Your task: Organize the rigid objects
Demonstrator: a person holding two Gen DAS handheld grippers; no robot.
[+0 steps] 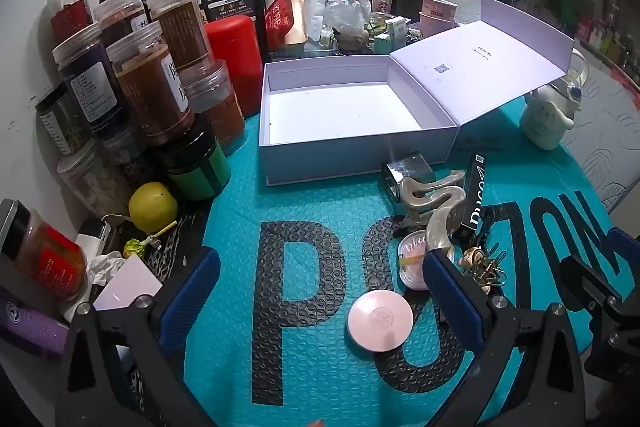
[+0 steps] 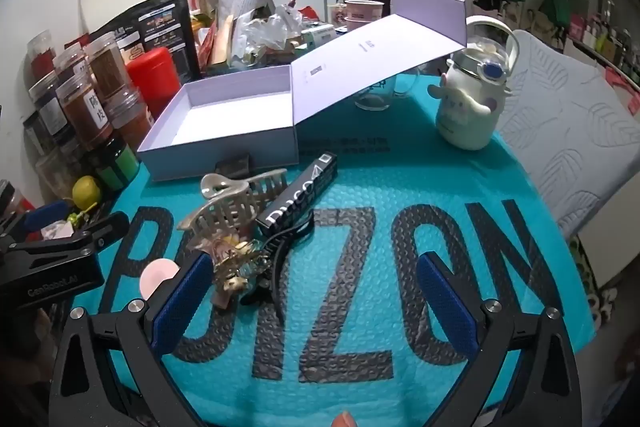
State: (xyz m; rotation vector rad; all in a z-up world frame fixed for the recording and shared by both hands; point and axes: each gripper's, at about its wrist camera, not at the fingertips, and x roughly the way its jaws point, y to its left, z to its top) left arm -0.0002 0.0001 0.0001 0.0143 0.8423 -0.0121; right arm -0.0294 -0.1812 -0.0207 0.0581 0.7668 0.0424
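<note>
An open white box (image 1: 344, 115) (image 2: 224, 131) with its lid folded back lies empty at the far side of the teal mat (image 1: 320, 207). In front of it is a pile: a pearly hair claw (image 1: 432, 195) (image 2: 236, 203), a black slim box (image 1: 474, 199) (image 2: 300, 199), a silver block (image 1: 404, 171), a gold ornate clip (image 1: 486, 267) (image 2: 240, 263), a black clip (image 2: 280, 247). A round pink compact (image 1: 380, 319) (image 2: 160, 277) lies between the pads of my left gripper (image 1: 320, 287), which is open and touches nothing. My right gripper (image 2: 316, 291) is open over bare mat, right of the pile.
Several spice jars (image 1: 132, 79), a red canister (image 1: 236, 55) and a green fruit (image 1: 152, 207) crowd the left. A white character bottle (image 2: 468, 111) stands at the right, near a padded chair (image 2: 568, 131). Clutter of bags and cups (image 1: 436, 11) fills the back.
</note>
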